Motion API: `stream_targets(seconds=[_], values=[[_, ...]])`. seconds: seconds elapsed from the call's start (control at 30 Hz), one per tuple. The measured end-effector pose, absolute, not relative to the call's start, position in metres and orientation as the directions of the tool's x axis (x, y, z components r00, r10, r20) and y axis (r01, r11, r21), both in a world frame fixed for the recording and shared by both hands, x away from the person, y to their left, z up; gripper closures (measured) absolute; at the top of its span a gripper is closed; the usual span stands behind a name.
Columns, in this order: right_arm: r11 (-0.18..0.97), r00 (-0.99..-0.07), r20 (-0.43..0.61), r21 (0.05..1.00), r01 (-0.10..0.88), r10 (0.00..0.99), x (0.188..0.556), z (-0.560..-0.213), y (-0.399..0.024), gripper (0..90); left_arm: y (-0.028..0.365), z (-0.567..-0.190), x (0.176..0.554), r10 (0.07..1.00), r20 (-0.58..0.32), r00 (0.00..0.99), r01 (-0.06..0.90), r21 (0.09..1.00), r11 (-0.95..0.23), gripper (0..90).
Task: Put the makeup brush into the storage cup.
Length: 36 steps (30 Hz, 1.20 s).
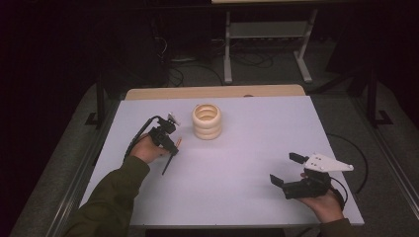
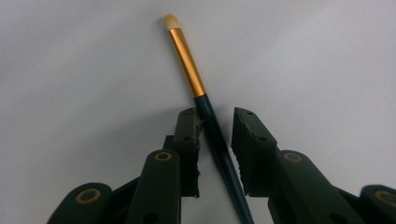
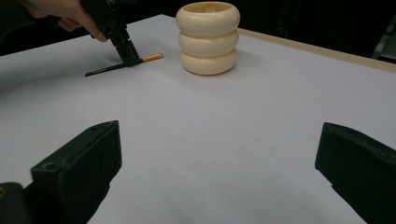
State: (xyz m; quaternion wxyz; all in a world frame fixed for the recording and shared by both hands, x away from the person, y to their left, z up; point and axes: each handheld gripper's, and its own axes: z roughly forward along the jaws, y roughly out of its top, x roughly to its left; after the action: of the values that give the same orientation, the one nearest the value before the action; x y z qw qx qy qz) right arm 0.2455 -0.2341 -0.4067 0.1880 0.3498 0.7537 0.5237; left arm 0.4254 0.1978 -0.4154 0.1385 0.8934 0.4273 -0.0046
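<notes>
While flat on the table, brush (image 2: 205, 107) lies between left jaws.

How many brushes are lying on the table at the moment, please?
1. The brush lies on the white table at the left, beside the cream ribbed holder, with its dark handle between the jaws of the left tongs. Whether others stand inside the holder cannot be seen.

- In the left gripper view, the brush (image 2: 205, 112) handle's lower end is cut off by the bottom edge, below the left gripper (image 2: 217, 140).
- Whether both pads press the handle cannot be told.
- In the right gripper view, the right gripper (image 3: 219, 163) jaws run off the bottom corners.
</notes>
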Motion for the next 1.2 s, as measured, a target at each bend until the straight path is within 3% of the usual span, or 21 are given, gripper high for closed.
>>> stream_targets(seconds=[1.2], values=[[0.208, -0.680, 0.082, 0.919, 0.334, 0.728, 0.2459, -0.4070, -0.2341, 0.0, 0.1957, -0.4157, 0.4268, 0.750, -0.084, 0.656, 0.746, 0.222, -0.628, 83.1]])
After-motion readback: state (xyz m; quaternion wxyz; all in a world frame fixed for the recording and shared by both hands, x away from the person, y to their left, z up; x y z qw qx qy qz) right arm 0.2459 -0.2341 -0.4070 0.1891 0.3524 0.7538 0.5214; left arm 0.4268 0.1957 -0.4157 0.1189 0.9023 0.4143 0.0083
